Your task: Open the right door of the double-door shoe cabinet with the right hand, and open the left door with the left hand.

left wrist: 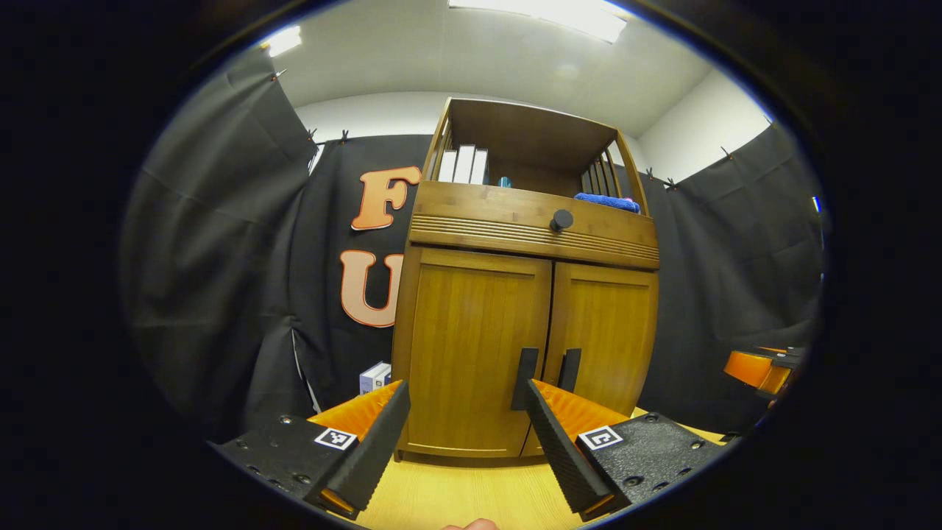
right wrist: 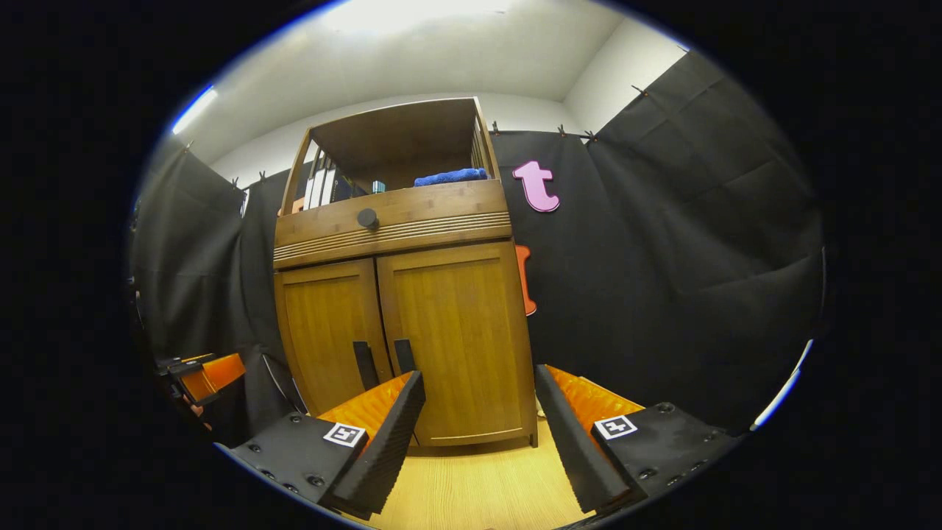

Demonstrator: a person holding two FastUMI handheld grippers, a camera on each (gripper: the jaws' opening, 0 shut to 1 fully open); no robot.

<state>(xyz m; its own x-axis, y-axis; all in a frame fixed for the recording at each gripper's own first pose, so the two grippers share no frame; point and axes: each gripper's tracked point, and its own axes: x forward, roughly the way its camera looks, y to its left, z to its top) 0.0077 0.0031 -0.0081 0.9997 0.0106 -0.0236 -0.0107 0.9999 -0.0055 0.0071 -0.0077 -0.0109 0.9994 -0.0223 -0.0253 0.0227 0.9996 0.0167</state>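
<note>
Ahead of both my grippers stands the shoe cabinet (left wrist: 526,294), resting on the wooden floor (left wrist: 471,493) against the black cloth wall. Both lower doors are closed and flush with the frame: the left door (left wrist: 471,346) and the right door (left wrist: 607,331) meet at the centre, each carrying a dark vertical handle. The left handle (left wrist: 527,377) and the right handle (left wrist: 569,369) stand just beside each other at the seam.

Task status: no step is completed. Neither door is ajar; both openings remain to be done.

Tool state: my left gripper (left wrist: 464,442) is released, jaws spread wide, holding nothing, and is apart from the cabinet front. My right gripper (right wrist: 478,434) is likewise released and empty, its jaws spread, aimed at the lower half of the right door (right wrist: 456,338). In the right gripper view the handles (right wrist: 383,364) lie left of my line of approach, so I judge a leftward correction is required before closing on the right one.

Surroundings: a drawer with a round dark knob (left wrist: 561,219) sits above the doors. The open top shelf holds upright books (left wrist: 464,163) and a folded blue cloth (left wrist: 607,202). A small box (left wrist: 375,377) lies on the floor left of the cabinet. Nothing stands between my grippers and the handles; the close spacing of the handles is the chief hazard
</note>
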